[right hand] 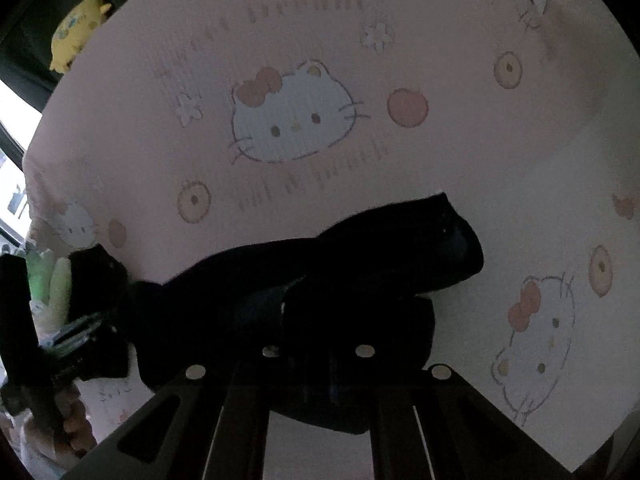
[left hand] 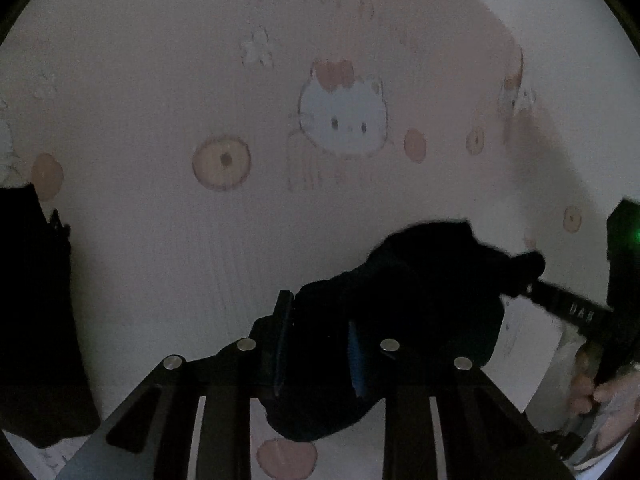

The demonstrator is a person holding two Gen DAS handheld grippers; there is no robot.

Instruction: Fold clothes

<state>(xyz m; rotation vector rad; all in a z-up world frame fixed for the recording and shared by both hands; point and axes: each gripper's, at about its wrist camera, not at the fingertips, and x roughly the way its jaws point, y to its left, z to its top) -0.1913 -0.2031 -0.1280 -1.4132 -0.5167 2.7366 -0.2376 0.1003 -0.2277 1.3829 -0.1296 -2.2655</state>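
Note:
A small black garment (left hand: 420, 272) hangs lifted over a pink sheet (left hand: 160, 100) printed with cartoon cats. In the left wrist view, my left gripper (left hand: 318, 314) is shut on one end of it, and dark cloth fills the gap between the blue pads (left hand: 282, 344). My right gripper (left hand: 530, 276) comes in from the right and pinches the other end at a bunched corner. In the right wrist view, the garment (right hand: 380, 248) drapes over my right gripper (right hand: 320, 320) and hides its fingertips. The left gripper (right hand: 106, 320) holds the far left end.
Another black cloth (left hand: 36, 300) lies at the left edge of the sheet. A person's hands (left hand: 592, 392) (right hand: 68, 428) hold the gripper handles. A yellow plush toy (right hand: 78, 32) sits beyond the sheet (right hand: 440, 168), and a bright window (right hand: 12, 128) is at the left.

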